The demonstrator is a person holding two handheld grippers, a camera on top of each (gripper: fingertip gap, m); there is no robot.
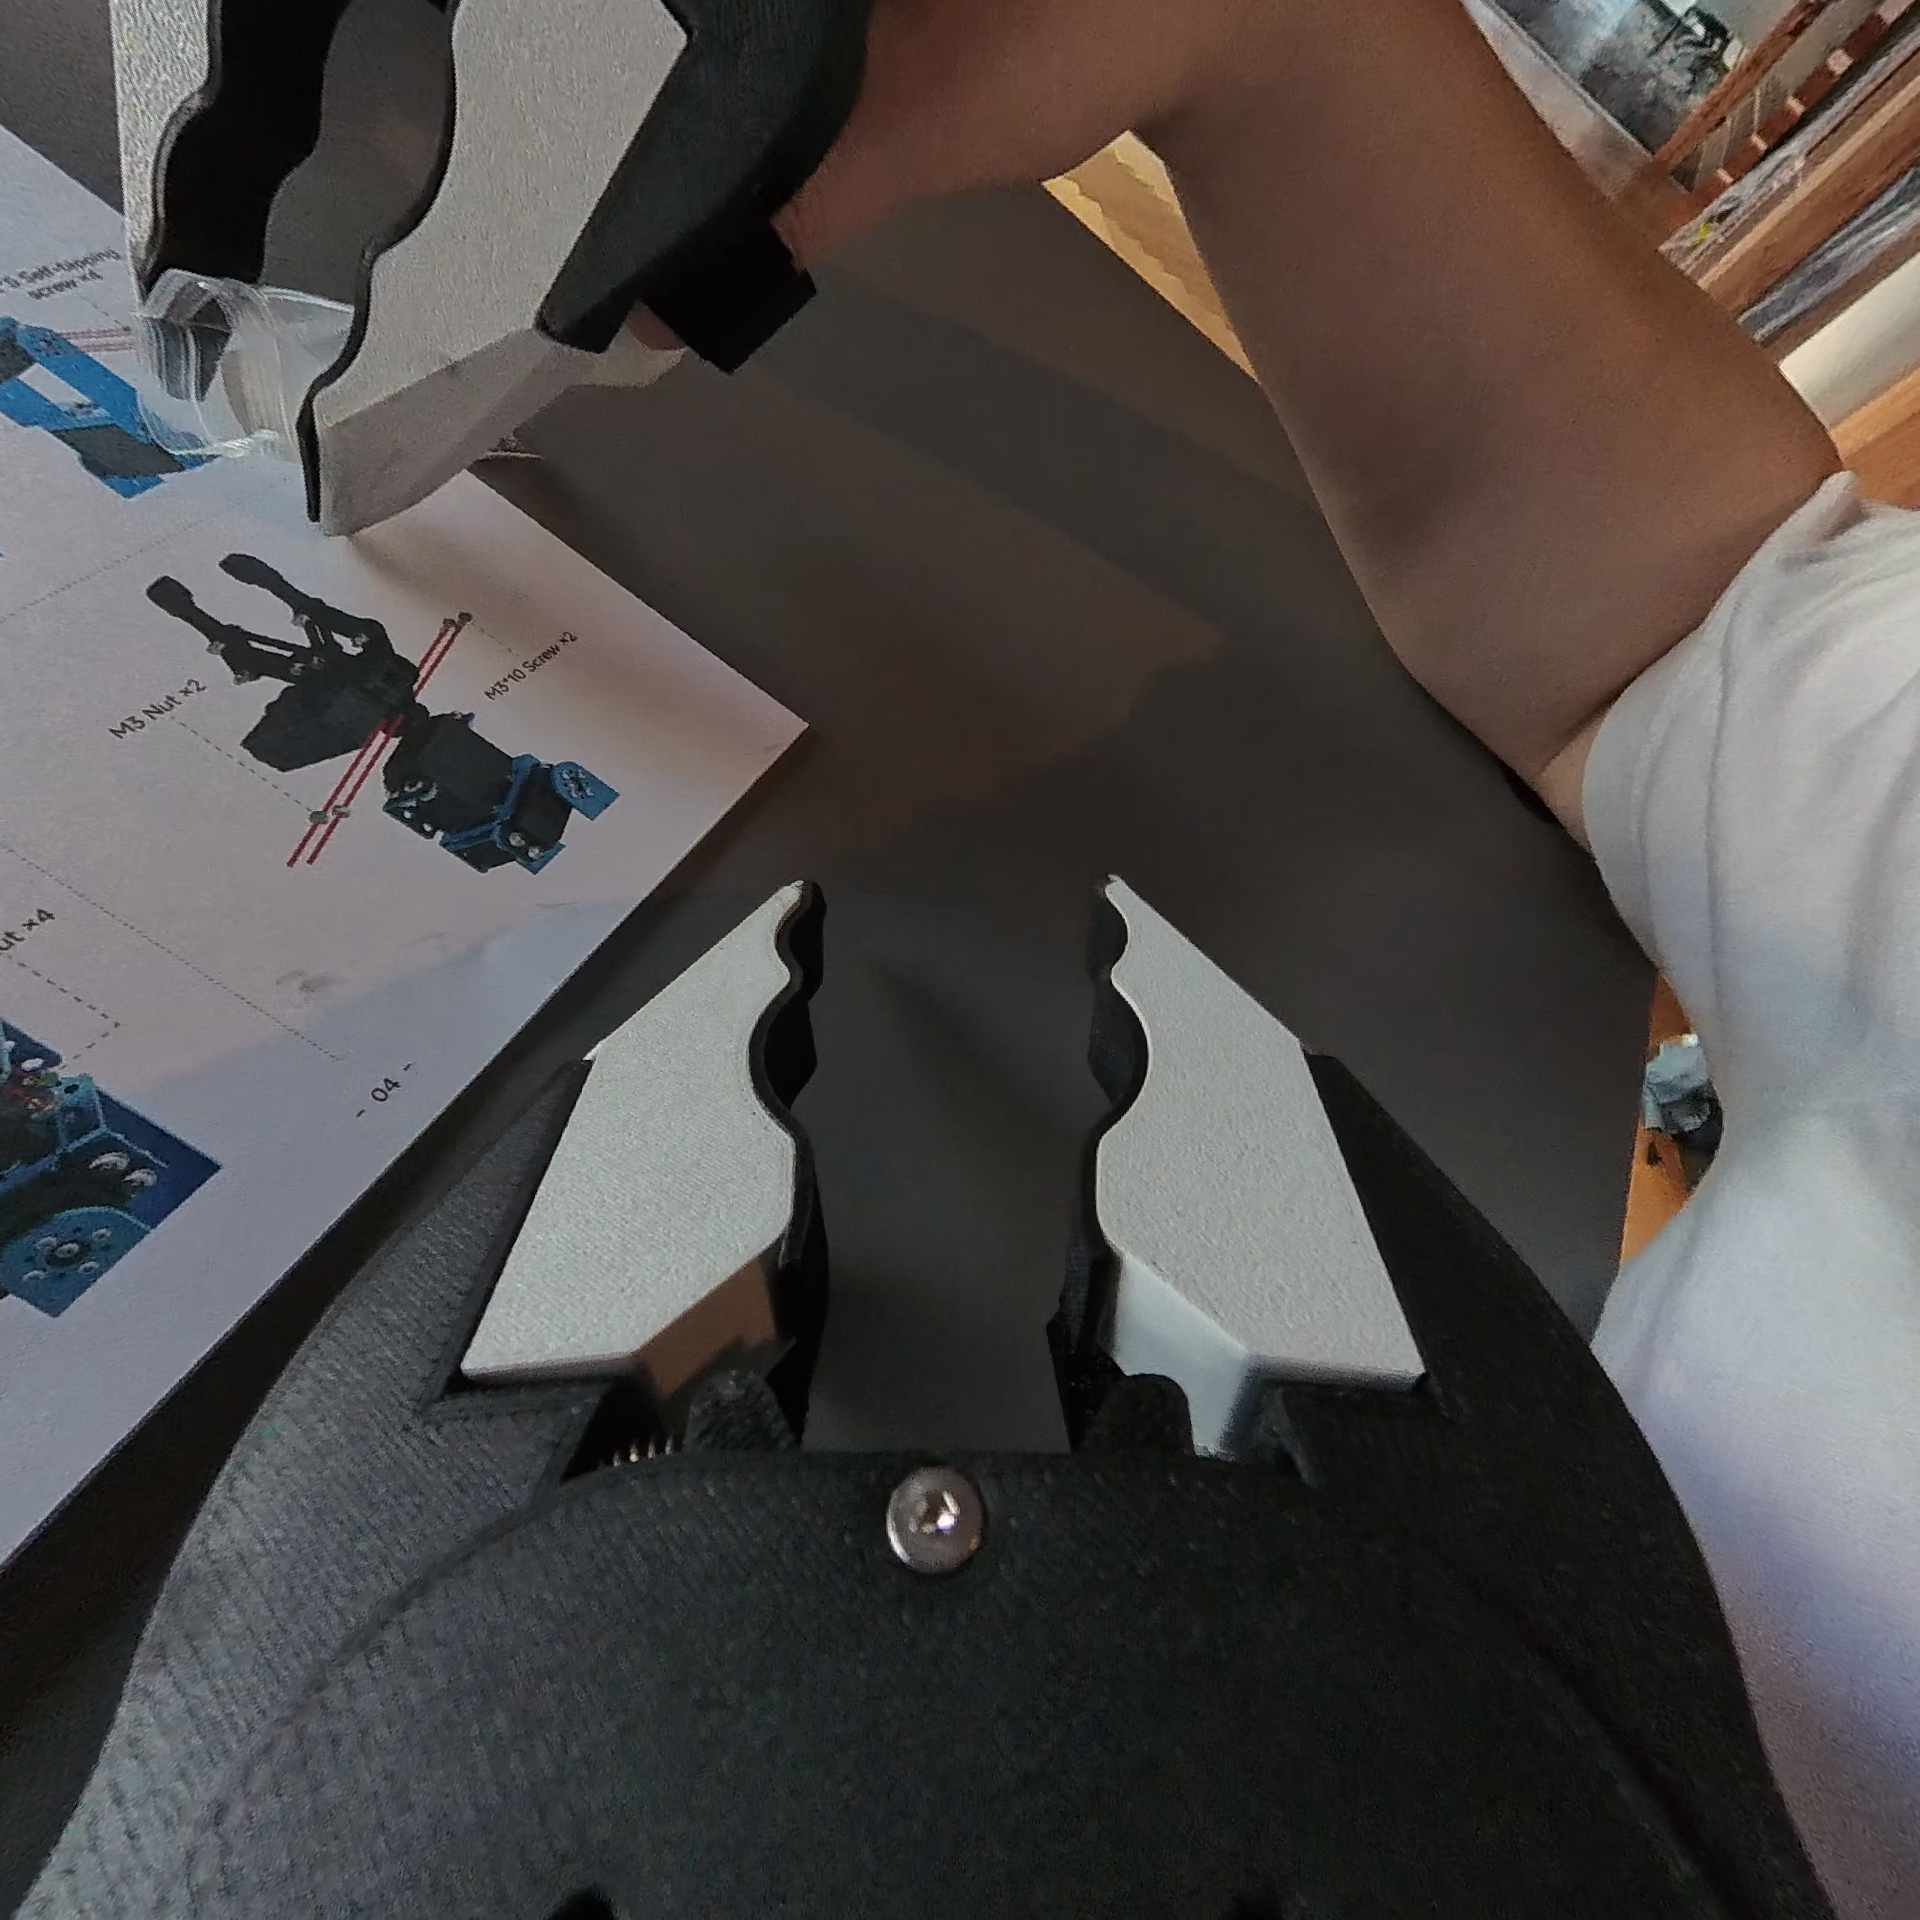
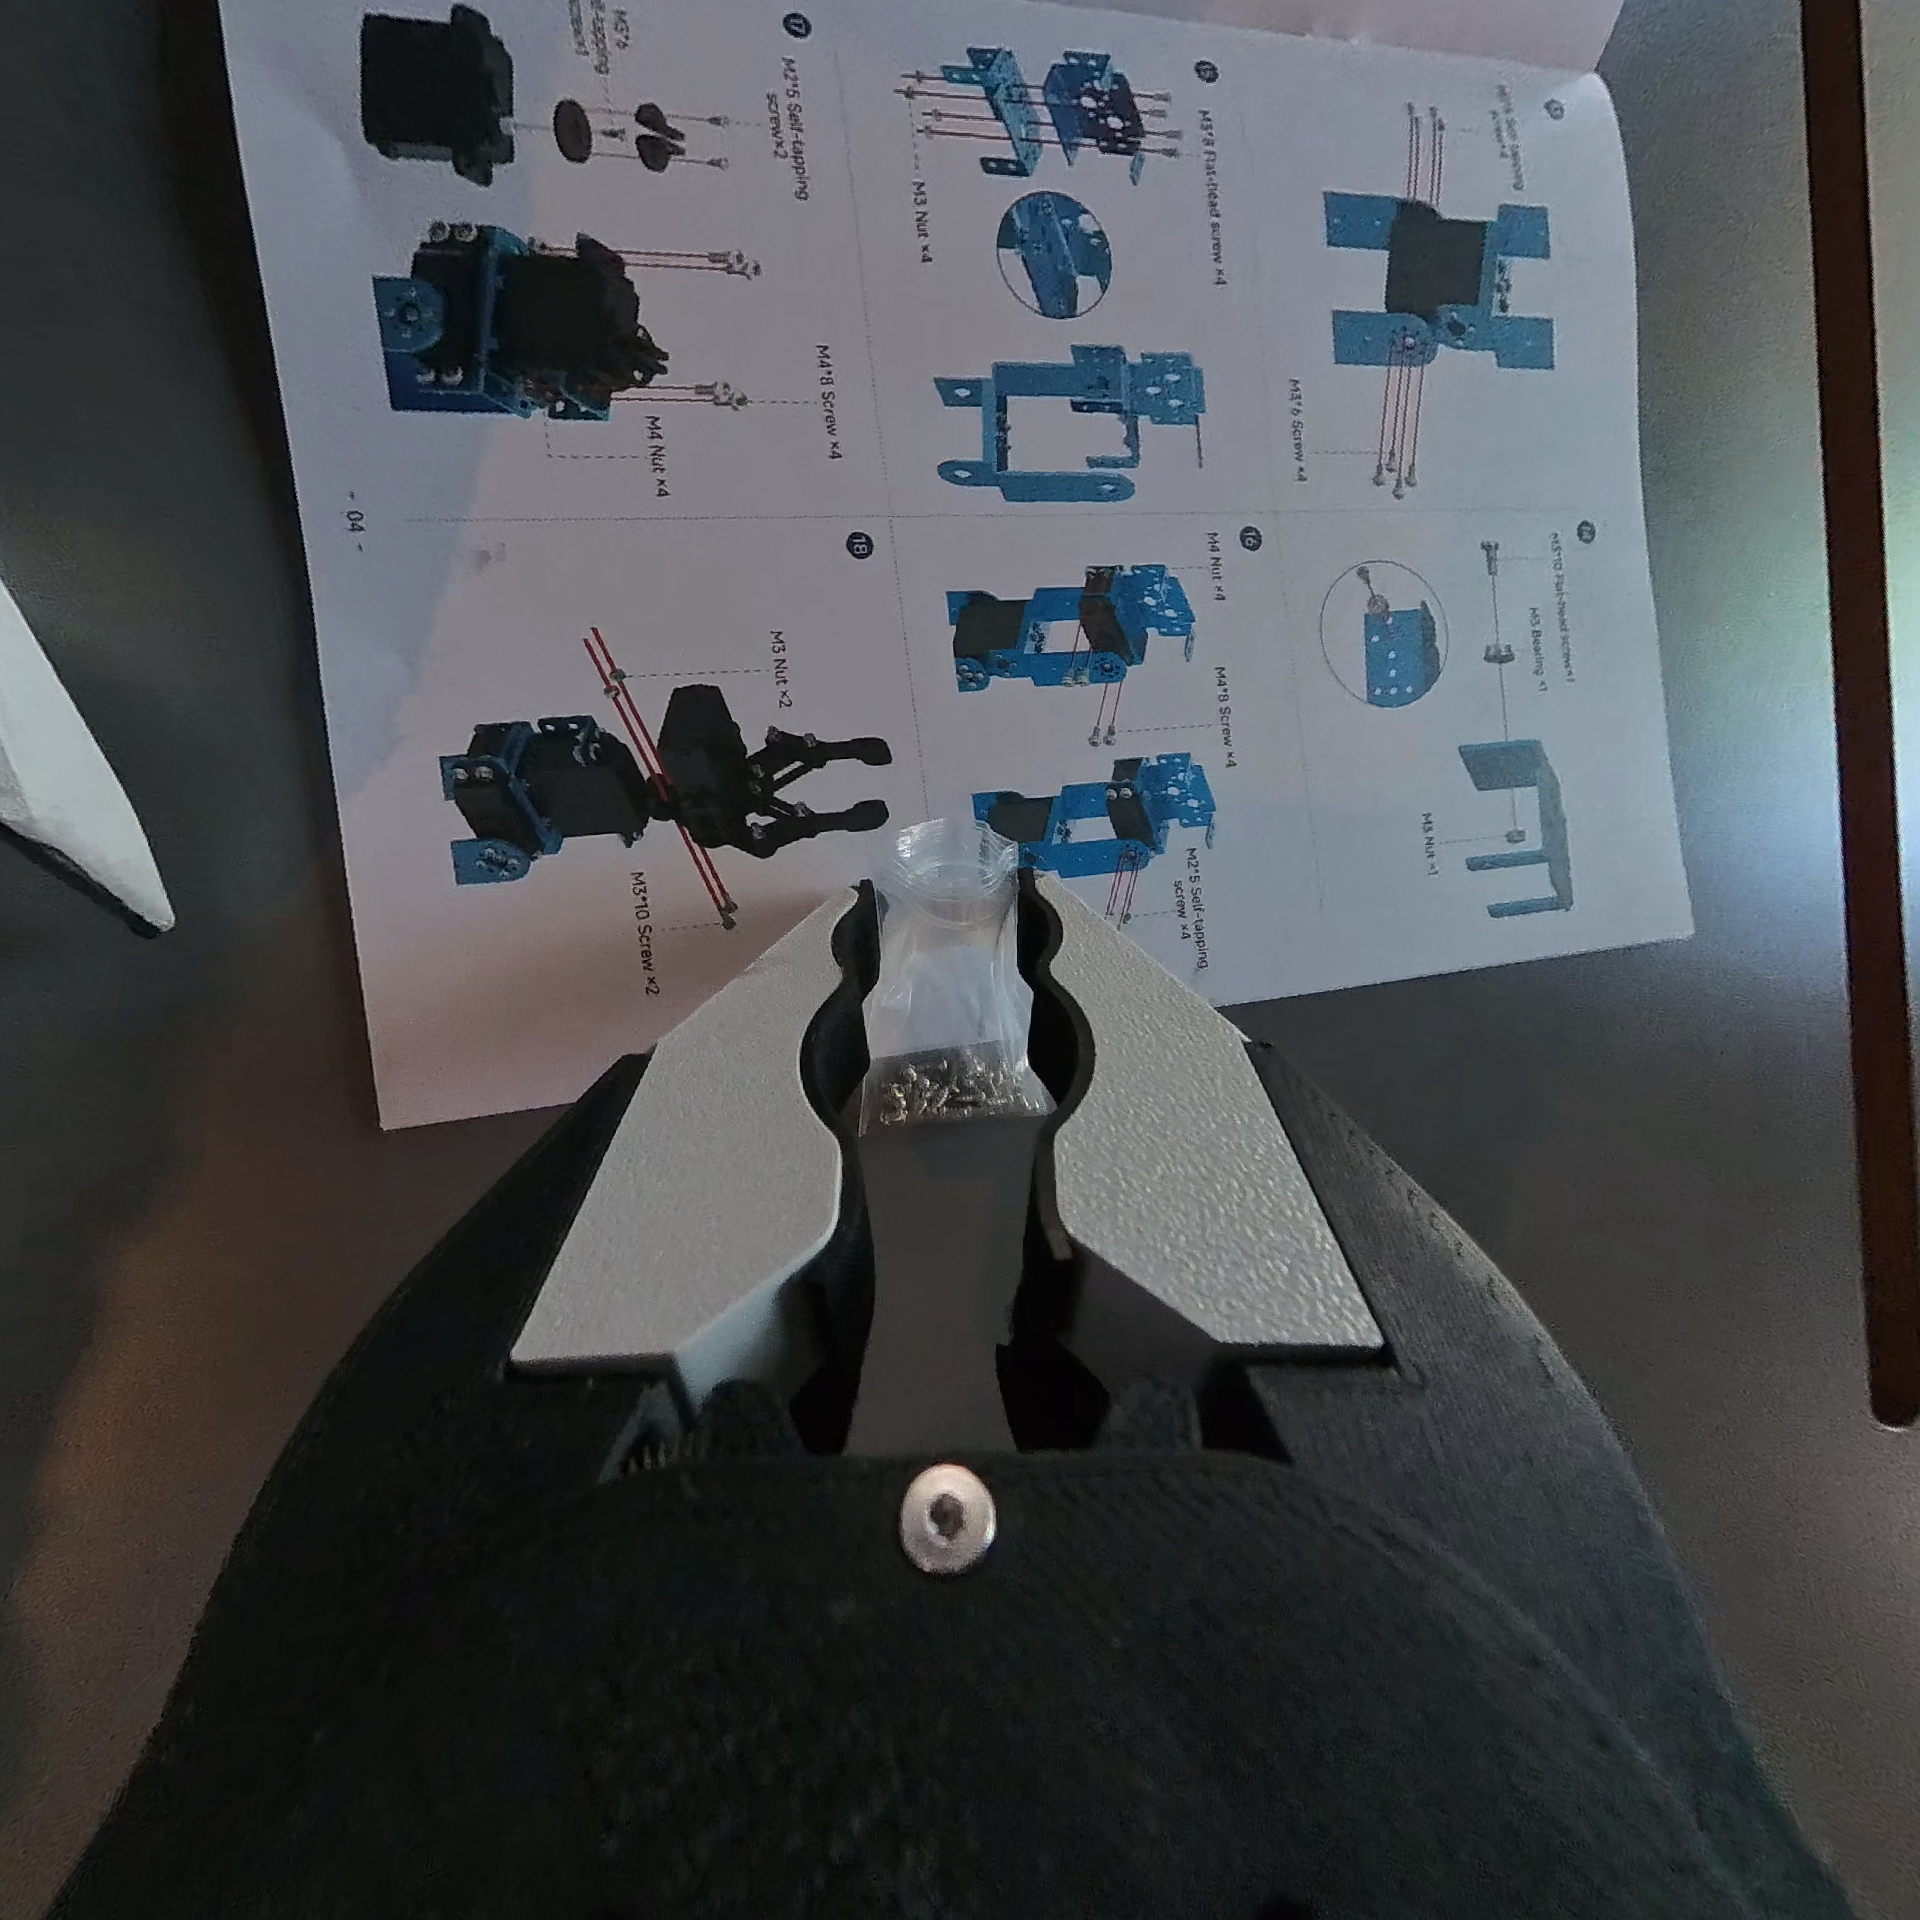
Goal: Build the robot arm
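Note:
My right gripper is shut on a small clear plastic bag with several small silver screws in its bottom. It holds the bag just above an open instruction booklet with blue and black part drawings. In the left wrist view the right gripper shows at top left with the bag between its fingers, over the booklet. My left gripper is open and empty above the bare dark table, to the right of the booklet.
A person's bare forearm and white shirt fill the right of the left wrist view. The table's dark edge runs down the right of the right wrist view. A white pointed shape sits at its left edge.

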